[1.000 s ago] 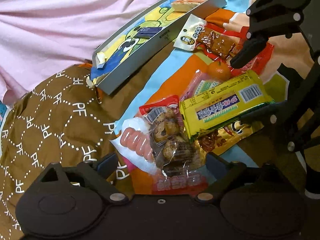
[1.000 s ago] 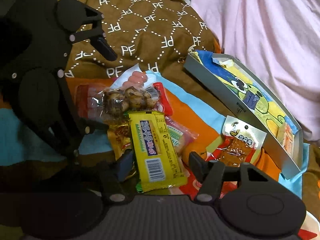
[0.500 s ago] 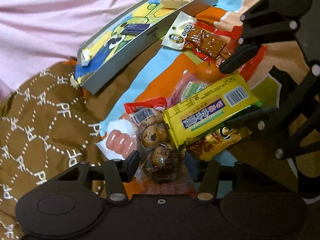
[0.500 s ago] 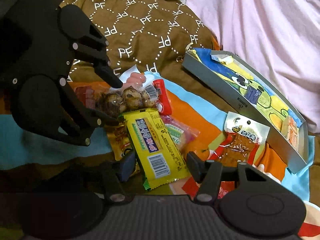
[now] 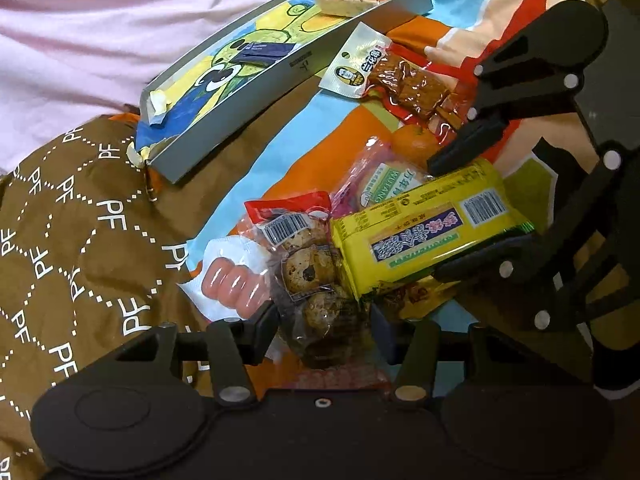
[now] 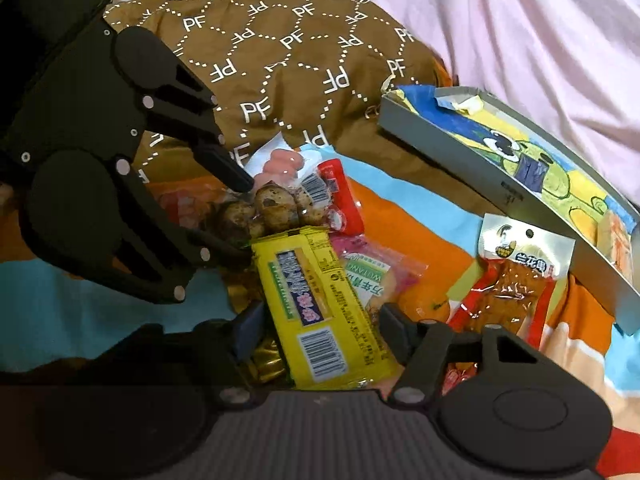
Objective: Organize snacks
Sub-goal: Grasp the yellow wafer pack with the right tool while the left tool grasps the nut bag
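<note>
Dim indoor light, dark vignetted corners, strong fisheye bending at edges, glare on wrappers, mild blur

Gold packet (image 6: 264, 360) mostly buried under yellow pkt (image 6: 320, 312). Orange fruit (image 5: 414, 144) part-hidden. Pkt print too small to read.

A yellow wrapped snack bar (image 5: 424, 236) with a barcode is seen at centre right of the left wrist view, laid across a clear pack of speckled eggs (image 5: 308, 272) and a pink sausage pack (image 5: 232, 284). An orange (image 5: 414, 142) is seen above them. A brown tofu pack (image 6: 516, 280) is laid at right in the right wrist view, just beside a grey tray (image 6: 460, 156) with a cartoon-printed floor.
</note>
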Demonstrator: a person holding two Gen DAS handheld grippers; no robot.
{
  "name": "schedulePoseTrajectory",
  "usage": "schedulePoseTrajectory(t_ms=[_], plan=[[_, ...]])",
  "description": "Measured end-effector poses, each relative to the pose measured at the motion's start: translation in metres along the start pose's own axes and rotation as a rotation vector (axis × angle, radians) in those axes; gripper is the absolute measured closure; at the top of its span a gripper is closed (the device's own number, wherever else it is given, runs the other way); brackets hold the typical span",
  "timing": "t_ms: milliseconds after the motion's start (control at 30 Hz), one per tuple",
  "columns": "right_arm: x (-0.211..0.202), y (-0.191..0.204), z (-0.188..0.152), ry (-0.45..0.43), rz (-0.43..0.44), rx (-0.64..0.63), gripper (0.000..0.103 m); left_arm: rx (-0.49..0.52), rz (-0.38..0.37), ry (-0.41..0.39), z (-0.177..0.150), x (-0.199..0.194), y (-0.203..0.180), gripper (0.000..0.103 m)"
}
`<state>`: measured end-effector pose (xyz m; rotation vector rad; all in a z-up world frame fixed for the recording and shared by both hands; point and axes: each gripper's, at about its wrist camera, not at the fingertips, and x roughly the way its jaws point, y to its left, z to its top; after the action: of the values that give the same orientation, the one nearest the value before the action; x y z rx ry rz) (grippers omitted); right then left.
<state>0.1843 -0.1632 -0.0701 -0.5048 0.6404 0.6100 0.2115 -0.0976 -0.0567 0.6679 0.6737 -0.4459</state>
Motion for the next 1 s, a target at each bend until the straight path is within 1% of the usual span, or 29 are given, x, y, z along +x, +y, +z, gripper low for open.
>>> schedulePoseTrajectory(t_ms=[100,200,333,433,500,567,700,800,900,1000], plan=[[-0.008,0.004,0.001,0.01,-0.024,-0.018,0.049,-0.038,-0.014,-0.002,-0.001,-0.001,0.005,0.05],[-0.015,0.008,-0.003,0.011,-0.092,-0.063,0.051,-0.097,-0.027,0.004,-0.001,-0.001,0.01,0.048],[-0.017,0.001,-0.004,0.007,-0.161,-0.064,0.051,-0.199,-0.047,0.018,0.003,0.001,0.017,0.046],[-0.014,-0.005,-0.005,0.014,-0.181,-0.046,0.051,-0.24,-0.036,0.025,0.007,0.004,0.018,0.047],[-0.012,-0.008,-0.005,0.023,-0.187,-0.038,0.051,-0.271,-0.014,0.027,0.01,0.005,0.017,0.05],[-0.01,-0.011,-0.007,0.037,-0.185,-0.022,0.051,-0.293,0.0,0.035,0.013,0.007,0.016,0.052],[-0.009,-0.019,-0.008,0.046,-0.179,0.01,0.051,-0.287,0.032,0.031,0.013,0.007,0.012,0.053],[-0.009,-0.021,-0.008,0.046,-0.184,0.017,0.051,-0.212,0.068,0.014,0.013,0.004,0.0,0.055],[-0.01,-0.024,-0.009,0.046,-0.188,0.025,0.051,-0.141,0.101,-0.021,0.013,-0.002,-0.012,0.058],[-0.01,-0.029,-0.009,0.05,-0.196,0.039,0.051,-0.093,0.11,-0.06,0.014,-0.009,-0.021,0.059]])
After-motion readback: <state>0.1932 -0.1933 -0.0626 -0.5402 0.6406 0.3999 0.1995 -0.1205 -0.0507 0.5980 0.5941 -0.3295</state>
